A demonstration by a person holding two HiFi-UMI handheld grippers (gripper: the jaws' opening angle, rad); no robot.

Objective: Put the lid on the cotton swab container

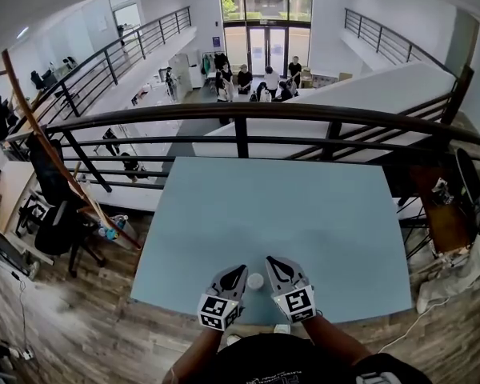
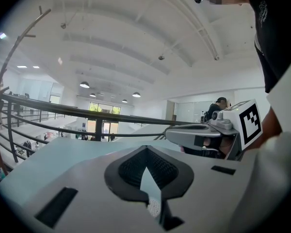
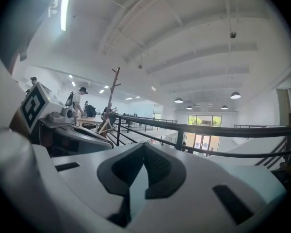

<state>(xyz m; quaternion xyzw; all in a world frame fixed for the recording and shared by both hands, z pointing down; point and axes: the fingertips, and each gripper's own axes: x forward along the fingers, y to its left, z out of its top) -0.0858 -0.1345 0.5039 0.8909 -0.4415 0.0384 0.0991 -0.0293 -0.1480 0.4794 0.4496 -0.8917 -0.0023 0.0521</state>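
Note:
A small white round thing [image 1: 256, 281], either the lid or the cotton swab container, lies on the light blue table [image 1: 304, 214] near its front edge. Which of the two it is I cannot tell. My left gripper [image 1: 238, 270] sits just left of it and my right gripper [image 1: 270, 261] just right of it, both resting low over the table. Each gripper's jaws are shut, with nothing between them. In the left gripper view the left gripper [image 2: 146, 149] points across the table, with the right gripper [image 2: 199, 132] beside it. The right gripper view shows the right gripper [image 3: 144, 145] closed.
Another small white piece [image 1: 282, 328] lies at the table's front edge by the person's body. A dark metal railing [image 1: 240, 114] runs along the table's far side, with a drop to a lower floor beyond it. Chairs and desks [image 1: 48, 206] stand to the left.

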